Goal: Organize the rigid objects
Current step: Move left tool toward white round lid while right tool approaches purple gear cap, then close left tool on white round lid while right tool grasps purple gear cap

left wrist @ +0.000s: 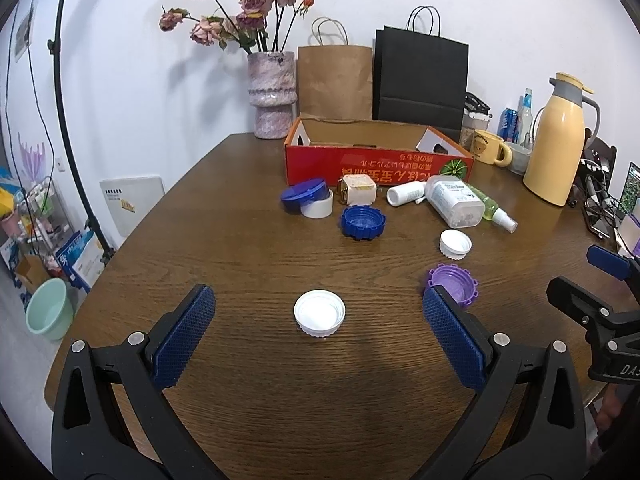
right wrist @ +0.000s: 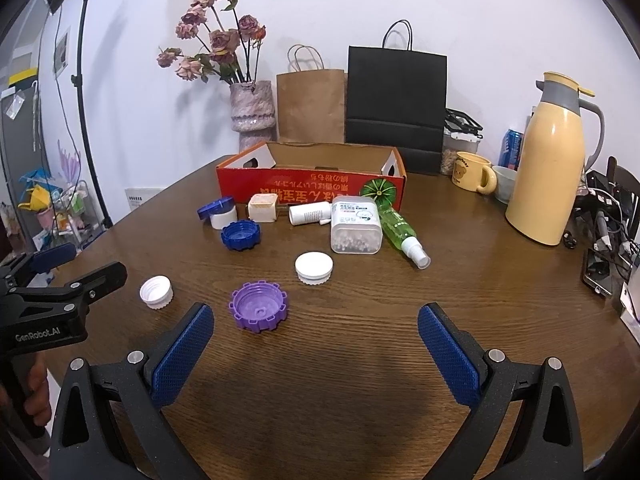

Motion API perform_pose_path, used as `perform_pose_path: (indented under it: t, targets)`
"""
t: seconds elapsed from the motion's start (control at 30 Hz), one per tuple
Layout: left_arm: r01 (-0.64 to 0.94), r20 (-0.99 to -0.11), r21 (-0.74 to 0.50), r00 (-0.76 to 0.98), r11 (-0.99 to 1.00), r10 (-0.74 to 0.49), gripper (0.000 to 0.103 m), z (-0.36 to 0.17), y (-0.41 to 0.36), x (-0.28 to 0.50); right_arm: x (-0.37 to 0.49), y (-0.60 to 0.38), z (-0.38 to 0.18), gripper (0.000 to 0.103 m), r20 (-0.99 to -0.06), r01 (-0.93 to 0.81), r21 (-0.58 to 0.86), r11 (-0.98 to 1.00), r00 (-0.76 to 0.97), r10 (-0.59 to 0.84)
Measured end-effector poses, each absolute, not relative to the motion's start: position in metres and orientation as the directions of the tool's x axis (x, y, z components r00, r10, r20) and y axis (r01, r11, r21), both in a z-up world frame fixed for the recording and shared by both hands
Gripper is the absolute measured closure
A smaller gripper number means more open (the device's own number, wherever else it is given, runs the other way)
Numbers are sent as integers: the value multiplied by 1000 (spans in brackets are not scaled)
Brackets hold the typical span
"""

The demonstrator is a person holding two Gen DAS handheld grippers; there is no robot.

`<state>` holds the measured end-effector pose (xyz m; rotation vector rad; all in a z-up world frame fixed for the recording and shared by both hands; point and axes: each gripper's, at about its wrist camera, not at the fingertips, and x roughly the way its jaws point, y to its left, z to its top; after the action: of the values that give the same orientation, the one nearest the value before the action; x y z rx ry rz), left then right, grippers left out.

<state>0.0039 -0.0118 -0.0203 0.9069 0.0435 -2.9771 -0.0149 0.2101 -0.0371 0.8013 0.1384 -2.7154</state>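
Note:
My left gripper [left wrist: 318, 308] is open, and a white cap [left wrist: 319, 313] lies on the table between its fingers. A purple cap [left wrist: 456, 283] sits beside the right finger. My right gripper [right wrist: 316, 324] is open over bare wood, with the purple cap [right wrist: 258, 305] just ahead of its left finger. Farther off lie a second white cap [right wrist: 314, 267], a blue cap [right wrist: 240, 235], a blue-lidded white jar [right wrist: 219, 211], a beige block [right wrist: 263, 208], a white bottle [right wrist: 309, 213], a clear swab box [right wrist: 356, 225] and a green spray bottle [right wrist: 402, 234]. Behind them stands an open red cardboard box [right wrist: 312, 190].
A vase of dried roses [right wrist: 253, 114], a brown bag [right wrist: 311, 106] and a black bag [right wrist: 396, 108] line the wall. A yellow thermos [right wrist: 550, 164], mug [right wrist: 472, 172] and cables [right wrist: 608, 224] crowd the right side. The left gripper's body [right wrist: 48, 304] and a hand show at left.

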Motion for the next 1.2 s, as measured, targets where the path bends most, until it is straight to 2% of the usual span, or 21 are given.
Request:
perform_pose_path:
  t: [0.97, 1.07, 1.2]
  targets:
    - [45, -751, -10, -660, -999, -22, 0, -66, -24, -53, -62, 194, -72, 0, -662, 365, 14, -931, -695, -282]
    - [46, -765, -14, -644, -999, -19, 2, -68, -25, -56, -67, 190, -74, 0, -673, 375, 12, -927, -683, -285]
    - [39, -776, -19, -630, -999, -10, 18, -70, -23, -58, -72, 184, -77, 0, -687, 391, 5, -920, -667, -288]
